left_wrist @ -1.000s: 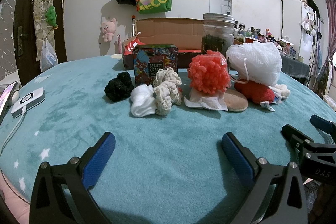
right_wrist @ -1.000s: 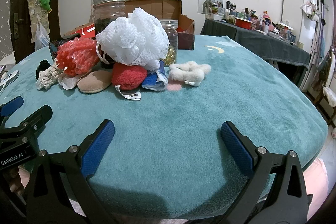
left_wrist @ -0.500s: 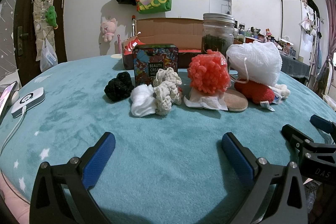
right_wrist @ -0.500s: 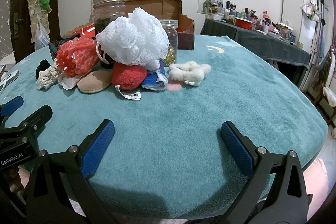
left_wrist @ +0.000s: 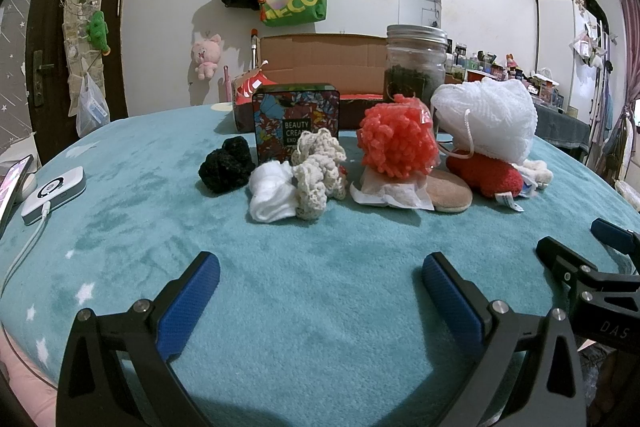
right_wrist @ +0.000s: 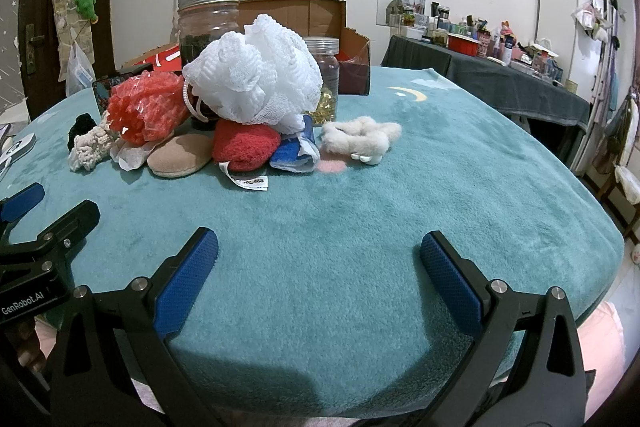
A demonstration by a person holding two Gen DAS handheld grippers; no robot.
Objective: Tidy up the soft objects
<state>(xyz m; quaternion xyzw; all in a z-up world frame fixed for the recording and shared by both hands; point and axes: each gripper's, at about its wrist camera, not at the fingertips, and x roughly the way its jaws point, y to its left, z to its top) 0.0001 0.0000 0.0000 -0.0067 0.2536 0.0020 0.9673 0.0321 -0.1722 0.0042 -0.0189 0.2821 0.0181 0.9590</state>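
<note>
Holding both tools low over the near edge of the teal-covered counter [left_wrist: 132, 187], I note: left hand-held gripper [left_wrist: 320, 281] spread wide, nothing between its blue pads; right hand-held gripper [right_wrist: 319, 253] equally wide, also empty. Soft objects sit in a row across the far middle. Largest, the white mesh pouf [right_wrist: 256, 83], rests on top of the red plush pad [right_wrist: 245, 147]. Left of it, the coral pouf [left_wrist: 398, 139] in clear wrap, with a tan round pad [right_wrist: 179, 155] near it. Further left: cream crochet scrunchie [left_wrist: 320, 173], white sock [left_wrist: 272, 191], black scrunchie [left_wrist: 226, 167]. Fluffy cream scrunchie [right_wrist: 360, 139] lies right of the pile.
</note>
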